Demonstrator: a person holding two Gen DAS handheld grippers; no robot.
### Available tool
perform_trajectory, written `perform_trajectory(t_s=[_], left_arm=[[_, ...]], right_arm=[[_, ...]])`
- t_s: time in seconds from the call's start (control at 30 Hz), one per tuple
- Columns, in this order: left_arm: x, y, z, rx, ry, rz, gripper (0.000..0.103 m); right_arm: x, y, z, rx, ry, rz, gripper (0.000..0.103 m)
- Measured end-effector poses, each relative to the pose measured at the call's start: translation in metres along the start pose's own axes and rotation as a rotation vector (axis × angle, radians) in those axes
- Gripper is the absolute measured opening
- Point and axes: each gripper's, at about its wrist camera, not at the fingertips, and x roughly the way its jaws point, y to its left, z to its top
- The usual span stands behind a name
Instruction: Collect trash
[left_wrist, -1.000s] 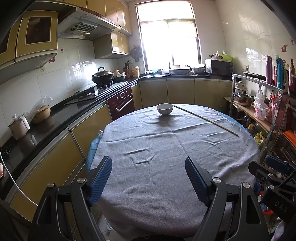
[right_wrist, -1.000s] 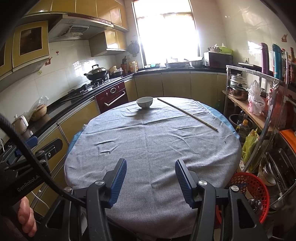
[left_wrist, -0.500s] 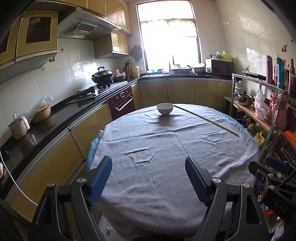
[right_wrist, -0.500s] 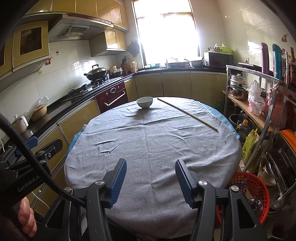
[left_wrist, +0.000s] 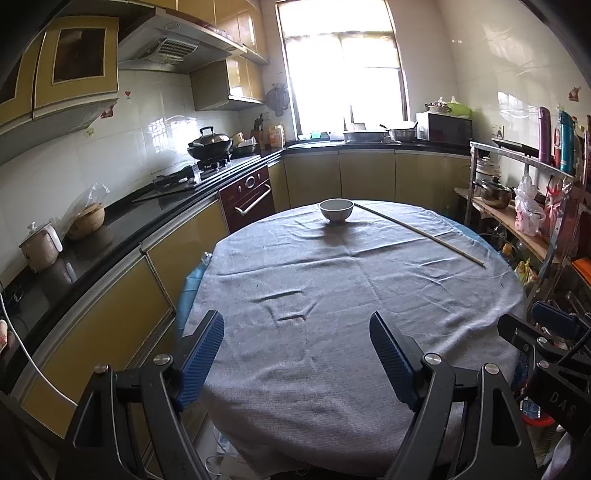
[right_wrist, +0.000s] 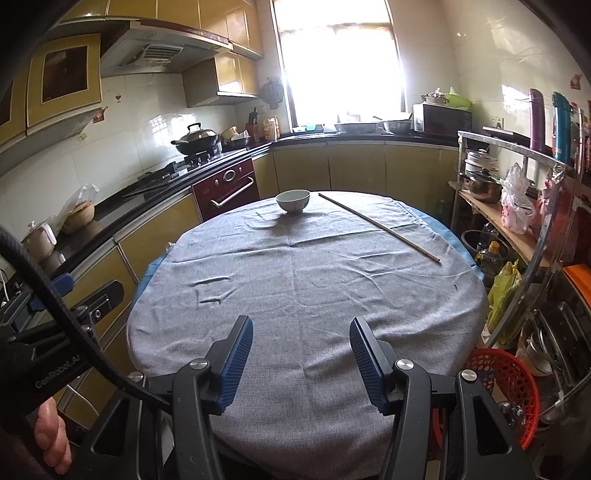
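Note:
A round table under a grey cloth (left_wrist: 351, 295) (right_wrist: 314, 280) fills both views. A white bowl (left_wrist: 336, 209) (right_wrist: 293, 200) stands at its far side. A long thin wooden stick (left_wrist: 421, 233) (right_wrist: 380, 227) lies on the cloth, running from beside the bowl toward the right edge. My left gripper (left_wrist: 297, 354) is open and empty above the table's near edge. My right gripper (right_wrist: 301, 362) is open and empty above the near edge too. A red mesh basket (right_wrist: 506, 391) sits on the floor at the right of the table.
A black counter with a wok on a stove (left_wrist: 210, 142) runs along the left. A metal rack (right_wrist: 517, 206) with pots, bags and flasks stands close on the right. Yellow cabinets and a microwave (left_wrist: 443, 127) line the back wall under the window.

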Motion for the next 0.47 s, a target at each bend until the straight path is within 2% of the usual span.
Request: perform_trajectory(t_s=[0.33, 0.47], left_arm=[[0.026, -0.003, -0.001, -0.001, 0.059, 0.031, 0.082], [0.047, -0.009, 0.003, 0.006, 0.100, 0.010, 0.082]], right_arm=[[0.029, -0.012, 0.003, 0.012, 0.052, 0.007, 0.059], [0.048, -0.023, 0.005, 0.032, 0.077, -0.001, 0.059]])
